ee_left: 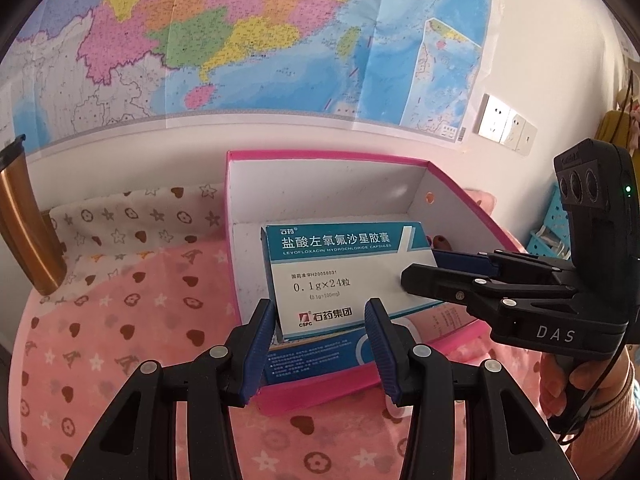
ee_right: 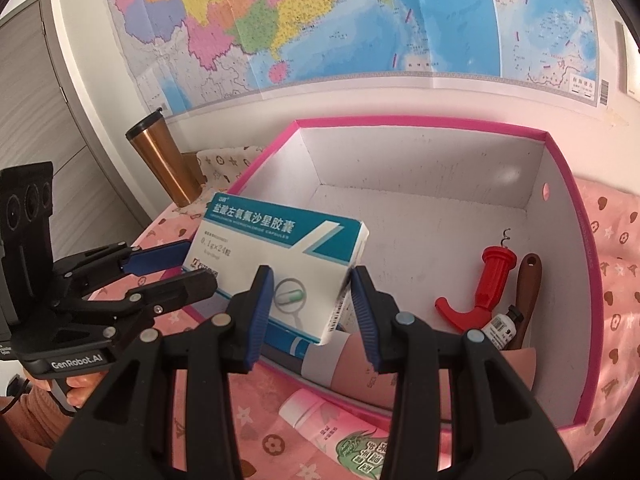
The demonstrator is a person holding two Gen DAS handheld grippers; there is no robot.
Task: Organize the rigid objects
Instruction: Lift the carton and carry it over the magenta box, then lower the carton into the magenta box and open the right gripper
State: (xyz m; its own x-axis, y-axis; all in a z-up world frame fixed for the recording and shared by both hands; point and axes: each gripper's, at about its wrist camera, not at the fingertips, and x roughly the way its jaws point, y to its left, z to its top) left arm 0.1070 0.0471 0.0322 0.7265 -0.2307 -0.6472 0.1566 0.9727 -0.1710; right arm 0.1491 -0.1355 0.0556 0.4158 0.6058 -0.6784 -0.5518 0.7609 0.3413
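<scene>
A white and teal medicine box [ee_left: 344, 276] [ee_right: 280, 248] hangs tilted over the near left corner of an open pink storage box [ee_left: 320, 184] [ee_right: 420, 160]. My left gripper [ee_left: 320, 308] [ee_right: 200, 264] is shut on its left end. My right gripper [ee_right: 312, 276] [ee_left: 420, 270] is shut on its right end, coming in from the right in the left wrist view. Beneath it, inside the pink box, lies a second blue carton [ee_left: 320, 360] [ee_right: 288, 340]. A red-handled corkscrew [ee_right: 494, 280], a brown handle [ee_right: 528, 284] and a small bottle [ee_right: 500, 324] lie at the box's right side.
The pink box stands on a pink patterned cloth [ee_left: 120, 340] against a wall with a map. A gold tumbler [ee_left: 24, 220] [ee_right: 164, 160] stands to the left. A pink tube [ee_right: 320, 420] lies on the cloth in front of the box. A blue basket [ee_left: 556, 224] is at the right.
</scene>
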